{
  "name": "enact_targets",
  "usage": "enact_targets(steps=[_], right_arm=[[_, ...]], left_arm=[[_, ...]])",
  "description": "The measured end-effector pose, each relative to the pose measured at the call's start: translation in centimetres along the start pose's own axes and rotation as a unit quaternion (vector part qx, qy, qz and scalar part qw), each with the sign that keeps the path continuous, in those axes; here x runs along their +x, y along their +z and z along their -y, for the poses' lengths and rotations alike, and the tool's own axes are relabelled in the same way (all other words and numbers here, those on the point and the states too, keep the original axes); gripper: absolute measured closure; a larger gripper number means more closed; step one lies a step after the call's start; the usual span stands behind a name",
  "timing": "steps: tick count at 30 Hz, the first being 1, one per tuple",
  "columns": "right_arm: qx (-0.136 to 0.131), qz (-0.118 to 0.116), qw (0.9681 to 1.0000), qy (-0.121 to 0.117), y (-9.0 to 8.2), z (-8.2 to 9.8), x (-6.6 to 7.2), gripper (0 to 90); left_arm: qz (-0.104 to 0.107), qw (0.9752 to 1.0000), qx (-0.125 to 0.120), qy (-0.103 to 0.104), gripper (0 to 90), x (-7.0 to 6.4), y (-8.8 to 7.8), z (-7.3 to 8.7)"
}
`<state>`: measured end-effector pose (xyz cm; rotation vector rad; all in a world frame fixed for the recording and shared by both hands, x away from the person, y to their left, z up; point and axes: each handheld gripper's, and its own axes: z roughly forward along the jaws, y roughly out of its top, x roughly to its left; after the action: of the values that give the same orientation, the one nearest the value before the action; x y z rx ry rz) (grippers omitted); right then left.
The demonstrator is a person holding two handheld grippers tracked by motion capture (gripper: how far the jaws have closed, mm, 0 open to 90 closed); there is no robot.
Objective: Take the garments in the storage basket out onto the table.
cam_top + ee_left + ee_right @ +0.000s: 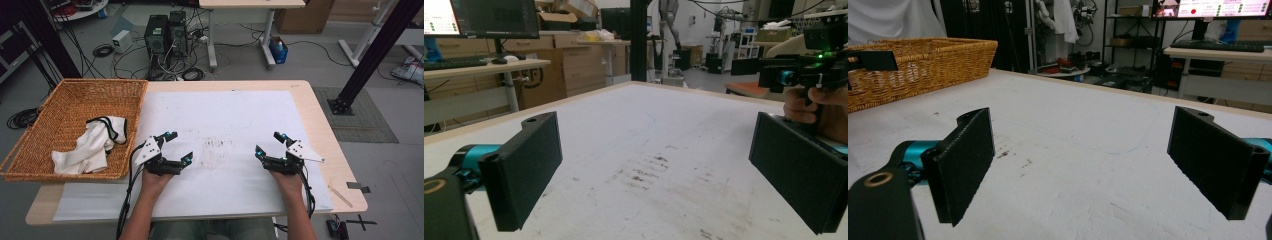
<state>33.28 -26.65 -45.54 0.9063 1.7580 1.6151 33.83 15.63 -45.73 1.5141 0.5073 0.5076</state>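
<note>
White sheet [225,120] over table [320,130], cluttered lab floor beyond. Both hands low near front edge: left gripper [178,148] and right gripper [269,143] gaping, empty. Cloth [92,145] in basket [60,100], left.

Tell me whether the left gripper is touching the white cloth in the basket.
Apart. In the high view the left gripper sits over the white table cover, with the wicker basket's rim between it and the white cloth.
</note>
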Motion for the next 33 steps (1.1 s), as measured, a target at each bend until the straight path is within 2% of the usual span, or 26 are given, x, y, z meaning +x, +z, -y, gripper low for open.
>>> enact_targets(steps=[16, 19, 21, 22, 23, 25, 29, 33], right_arm=[[0.001, -0.001, 1.0000, -0.001, 0.0, 0.0, 0.0, 12.0], [0.000, -0.001, 1.0000, 0.001, 0.1, 0.0, -0.1, 12.0], [0.000, -0.001, 1.0000, 0.003, 0.1, 0.0, -0.1, 12.0], [0.000, -0.001, 1.0000, 0.003, 0.1, 0.0, -0.1, 12.0], [0.001, 0.000, 1.0000, -0.002, 0.0, 0.0, -0.1, 12.1], [0.001, 0.001, 1.0000, -0.001, 0.0, 0.0, 0.0, 12.0], [0.001, 0.001, 1.0000, -0.002, 0.0, 0.0, 0.0, 12.0], [0.001, 0.002, 1.0000, -0.001, 0.0, 0.0, 0.0, 12.1]], left_arm=[[-0.007, 1.0000, 0.002, -0.005, 6.6, 0.1, 0.1, 0.0], [-0.021, 0.9993, -0.001, -0.032, 6.7, 0.5, 0.0, -0.2], [-0.024, 0.9991, 0.000, -0.035, 6.6, 0.6, -0.1, -0.5], [-0.024, 0.9991, -0.002, -0.036, 6.6, 0.5, -0.1, -0.8], [-0.019, 0.9992, -0.007, -0.034, 6.6, 0.3, -0.2, -1.9], [-0.014, 0.9995, -0.003, -0.029, 6.6, -0.1, -0.2, -3.3], [-0.009, 0.9999, 0.010, 0.001, 6.6, -0.8, -0.4, -6.7], [-0.015, 0.9995, 0.017, 0.020, 6.6, -0.5, -1.3, -10.1]])
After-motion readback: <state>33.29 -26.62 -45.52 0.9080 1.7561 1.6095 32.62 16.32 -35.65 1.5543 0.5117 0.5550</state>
